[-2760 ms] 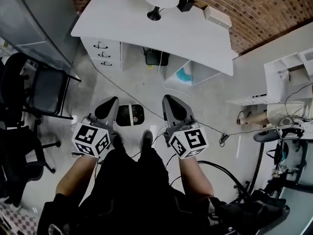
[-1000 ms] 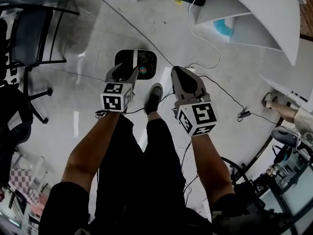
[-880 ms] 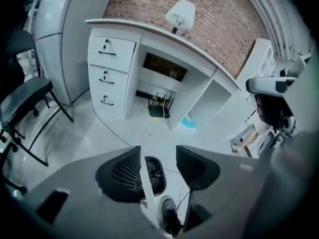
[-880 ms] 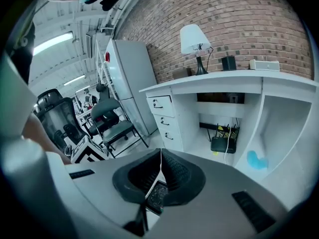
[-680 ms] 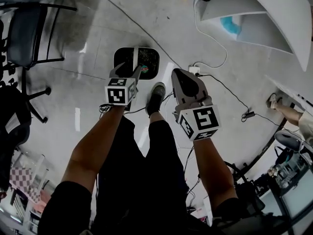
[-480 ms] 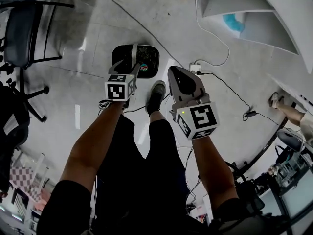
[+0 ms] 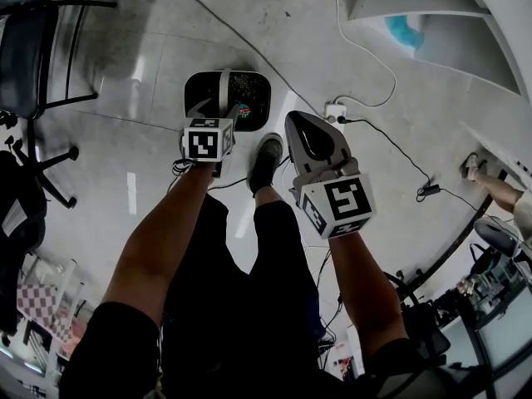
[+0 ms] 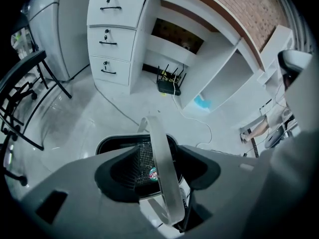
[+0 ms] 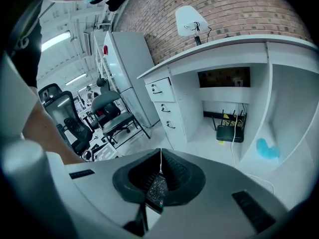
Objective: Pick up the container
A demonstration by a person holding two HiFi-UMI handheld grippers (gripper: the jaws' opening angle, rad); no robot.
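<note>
Container point(image 7: 253, 98), a black mesh bin with a white hoop handle point(image 7: 223, 81), stands on the surface point(image 7: 150, 73) just ahead of the person's shoe point(image 7: 266, 158). It is well short of the far edge, where a desk point(image 8: 112, 39) stands. The left gripper point(image 7: 218, 113) is down over it. Its own view shows the upright handle passing between the jaws, which stand apart. A sliver of bin shows between one pad point(image 8: 122, 171) and the handle, so I judge the hold not yet made. The right gripper point(image 7: 301, 127) hangs just beside, clear of the bin, jaws pressed together on nothing. A small coloured scrap point(image 8: 153, 173) lies inside the bin.

The step in hand looks like the grasp itself, with the lift to come. The next move calls for closing the left jaws squarely on the handle near its top. After that comes a straight raise, so the bin hangs level and does not swing into the shoe.
</note>
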